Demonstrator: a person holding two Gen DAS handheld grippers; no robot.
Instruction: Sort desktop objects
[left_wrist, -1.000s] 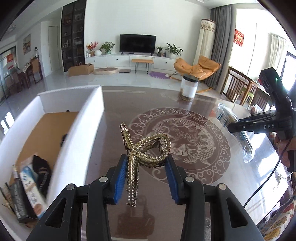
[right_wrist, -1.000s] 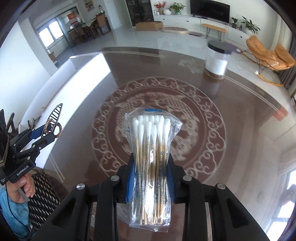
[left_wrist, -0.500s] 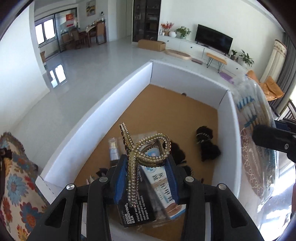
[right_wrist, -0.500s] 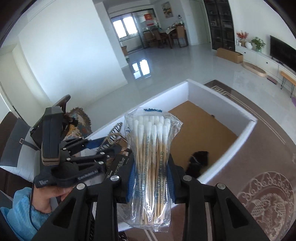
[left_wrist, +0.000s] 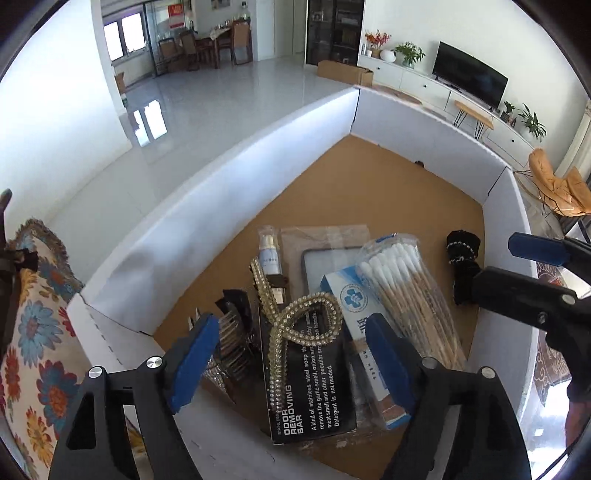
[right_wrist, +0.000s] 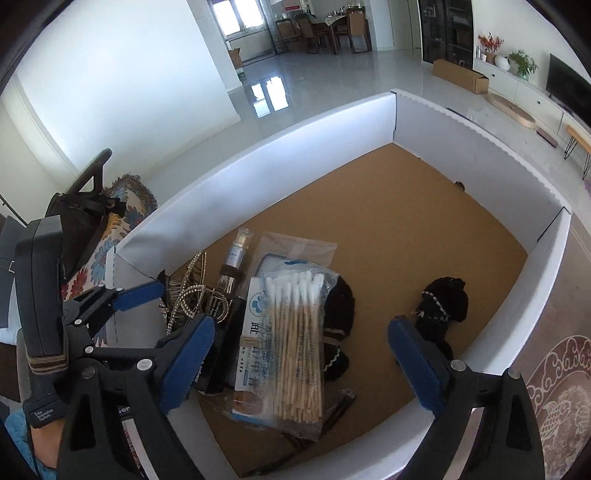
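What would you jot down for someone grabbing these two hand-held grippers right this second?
Left gripper: jaws opening, nothing pressed between the pads; the rhinestone hair clip lies below on the black soap-bar box.
Right gripper: jaws opening, pads off the cotton swab pack, which lies on the pile.
Both hover over the white box, which also holds a small bottle, a blue-and-white carton and a black fabric item.
Done: clip and swabs are in the box.
Left: lift both grippers clear; whether more waits on the table is not visible here.
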